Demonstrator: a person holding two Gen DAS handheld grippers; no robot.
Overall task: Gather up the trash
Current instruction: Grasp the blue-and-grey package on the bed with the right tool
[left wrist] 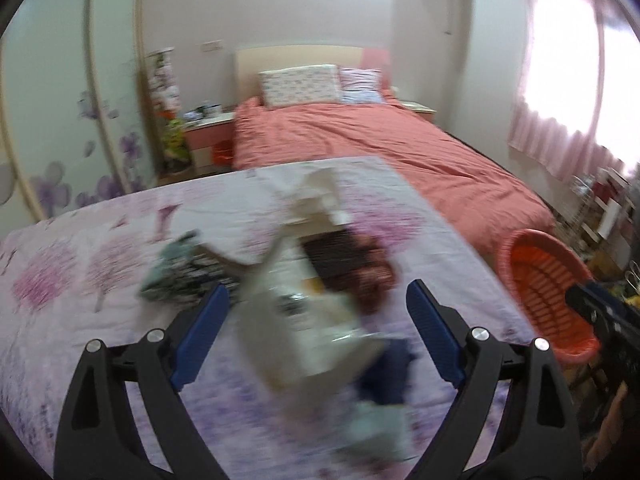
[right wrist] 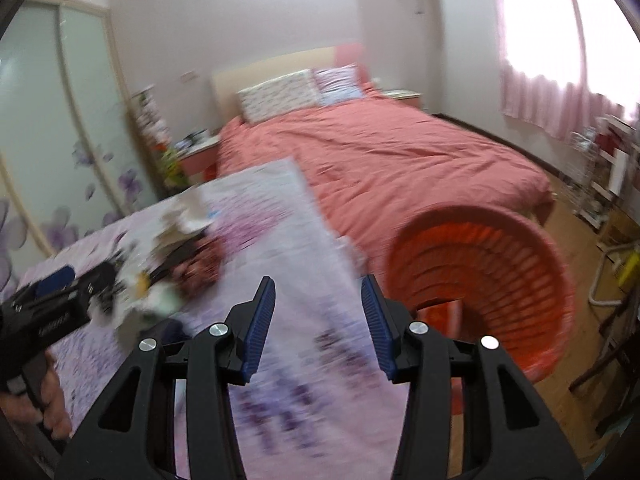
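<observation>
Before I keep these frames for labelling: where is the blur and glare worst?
Left wrist view: the trash pile between the open left gripper fingers is smeared by motion blur; the window blows out white. Right wrist view: the floral cloth streaks under the right gripper; the orange basket stays readable.

The right gripper [right wrist: 318,300] hangs with its blue jaws partly apart and nothing between them, over the edge of a counter [right wrist: 280,220] covered in a floral cloth. At the left, the left gripper [right wrist: 60,300], held in a hand [right wrist: 44,404], reaches toward a blurred pile of trash [right wrist: 172,256] on the cloth. An orange basket [right wrist: 500,276] lies tilted just beside the counter, in front of a bed [right wrist: 380,152] with a pink cover.
</observation>
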